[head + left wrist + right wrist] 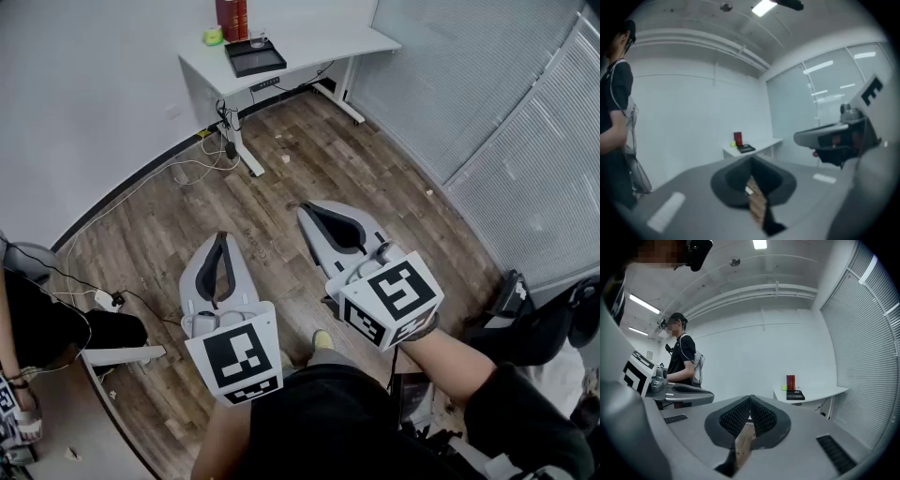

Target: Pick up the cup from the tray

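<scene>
Jaws together and empty on both sides; cup (pixel 258 38) is on the tray (pixel 267 64)
Left gripper (pixel 222 236) and right gripper (pixel 304 207) hang over the wood floor (pixel 309 159), each with jaws pressed tip to tip. Cup stands at the black tray's back edge on the white desk (pixel 323 45), well apart from both, near a red box (pixel 232 17) and a green ball (pixel 214 37)

Right gripper (pixel 750 399): jaws closed tip to tip, nothing between them, a strip of wood floor (pixel 744 442) showing beneath. Left side: the left gripper (pixel 701 395) with its marker cube (pixel 636 372), and behind it a standing person (pixel 680 359) in a black shirt. Right side: white desk (pixel 825 393) bearing a red box (pixel 791 382), green ball (pixel 784 388) and black tray (pixel 795 395), beside window blinds (pixel 869 348).
</scene>
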Tool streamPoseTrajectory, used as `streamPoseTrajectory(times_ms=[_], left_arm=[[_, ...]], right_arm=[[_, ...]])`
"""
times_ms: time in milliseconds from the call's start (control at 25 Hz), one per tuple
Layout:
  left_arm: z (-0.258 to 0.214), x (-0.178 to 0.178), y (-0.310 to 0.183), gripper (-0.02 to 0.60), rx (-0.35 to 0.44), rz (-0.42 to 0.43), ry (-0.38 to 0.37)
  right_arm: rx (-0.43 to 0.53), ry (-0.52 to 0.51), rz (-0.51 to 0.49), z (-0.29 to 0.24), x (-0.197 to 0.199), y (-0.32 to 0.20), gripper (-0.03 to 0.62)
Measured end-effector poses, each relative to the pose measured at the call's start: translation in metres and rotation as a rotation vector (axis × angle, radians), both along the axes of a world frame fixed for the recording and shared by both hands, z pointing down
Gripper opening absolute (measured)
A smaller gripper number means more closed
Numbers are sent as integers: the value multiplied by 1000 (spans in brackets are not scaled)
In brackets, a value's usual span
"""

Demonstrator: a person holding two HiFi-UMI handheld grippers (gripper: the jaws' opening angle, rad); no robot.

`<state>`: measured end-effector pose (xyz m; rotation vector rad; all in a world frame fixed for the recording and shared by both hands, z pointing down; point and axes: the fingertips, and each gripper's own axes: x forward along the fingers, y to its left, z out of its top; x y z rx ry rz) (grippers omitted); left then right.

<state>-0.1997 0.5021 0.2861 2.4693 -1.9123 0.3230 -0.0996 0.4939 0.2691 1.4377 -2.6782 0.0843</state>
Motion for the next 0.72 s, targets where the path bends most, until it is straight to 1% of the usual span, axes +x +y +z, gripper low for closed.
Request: streamPoseTrajectory(times_ms=[200, 360, 560, 720], left_arm=[[-3, -6, 1, 2, 1, 0, 7], [-3, -12, 3, 2, 1, -10, 9], [-4, -27, 5, 2, 4, -19, 12], [-4, -31, 8, 2, 5, -19, 17]], right_arm=[[3, -8, 18, -2, -1, -1, 14], [-3, -67, 44, -5, 4, 0, 14], [5, -70, 68, -6, 2, 4, 14], [5, -62, 77, -5, 3, 8, 14]])
